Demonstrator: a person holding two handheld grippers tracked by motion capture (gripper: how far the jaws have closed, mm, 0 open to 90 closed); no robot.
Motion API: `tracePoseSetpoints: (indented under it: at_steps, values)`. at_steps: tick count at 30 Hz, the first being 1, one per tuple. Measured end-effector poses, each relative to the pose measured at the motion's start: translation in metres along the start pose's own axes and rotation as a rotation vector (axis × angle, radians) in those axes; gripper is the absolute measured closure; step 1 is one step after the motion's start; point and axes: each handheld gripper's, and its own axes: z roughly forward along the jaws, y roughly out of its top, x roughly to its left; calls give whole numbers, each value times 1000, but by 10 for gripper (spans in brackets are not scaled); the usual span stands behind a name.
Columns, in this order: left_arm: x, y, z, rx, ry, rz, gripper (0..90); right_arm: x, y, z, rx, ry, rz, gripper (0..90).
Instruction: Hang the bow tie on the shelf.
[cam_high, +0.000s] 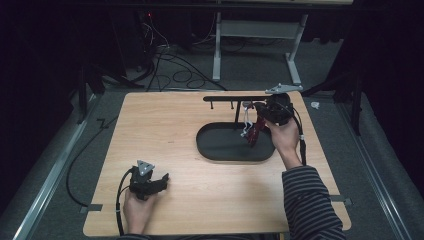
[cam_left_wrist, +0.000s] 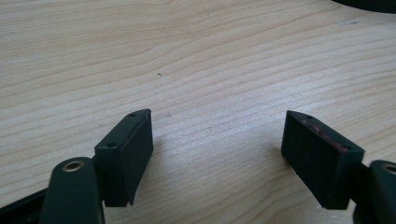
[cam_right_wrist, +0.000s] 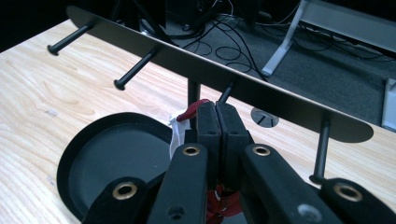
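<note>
A black stand has an oval tray base (cam_high: 210, 150) and a post carrying a horizontal bar (cam_high: 235, 98) with several pegs. My right gripper (cam_high: 260, 112) is raised over the tray's right end, just below the bar, shut on a red looped thing (cam_high: 252, 134) with a white tag (cam_high: 246, 122) hanging from it. In the right gripper view the jaws (cam_right_wrist: 217, 109) are pressed together under the bar (cam_right_wrist: 233, 79), with the red thing (cam_right_wrist: 194, 109) and its tag (cam_right_wrist: 176, 133) at their left. My left gripper (cam_high: 162, 179) rests open on the table's front left, nothing between its fingers (cam_left_wrist: 126, 149).
The light wooden table (cam_high: 165, 125) stands on grey carpet. Cables (cam_high: 175, 70) and a white desk frame (cam_high: 217, 50) lie beyond its far edge. In the left gripper view the tray's edge (cam_left_wrist: 369, 3) shows at the top right.
</note>
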Motion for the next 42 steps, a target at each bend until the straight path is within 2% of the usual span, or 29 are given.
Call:
tracePoseSetpoints:
  at_steps: [10,15,22,33,42]
  values:
    - [0,0,0,-1,-1,-2,254,-2,11,12,21,-39,-1,900]
    - [0,0,0,-1,2,2,252,-5,10,20,43,-56,-2,900]
    - [0,0,0,-1,2,3,252,-7,8,24,54,-47,15,852]
    - [0,0,0,-1,2,3,252,-8,4,15,36,-40,23,843]
    - [0,0,0,-1,1,2,252,-10,1,1,20,-26,19,803]
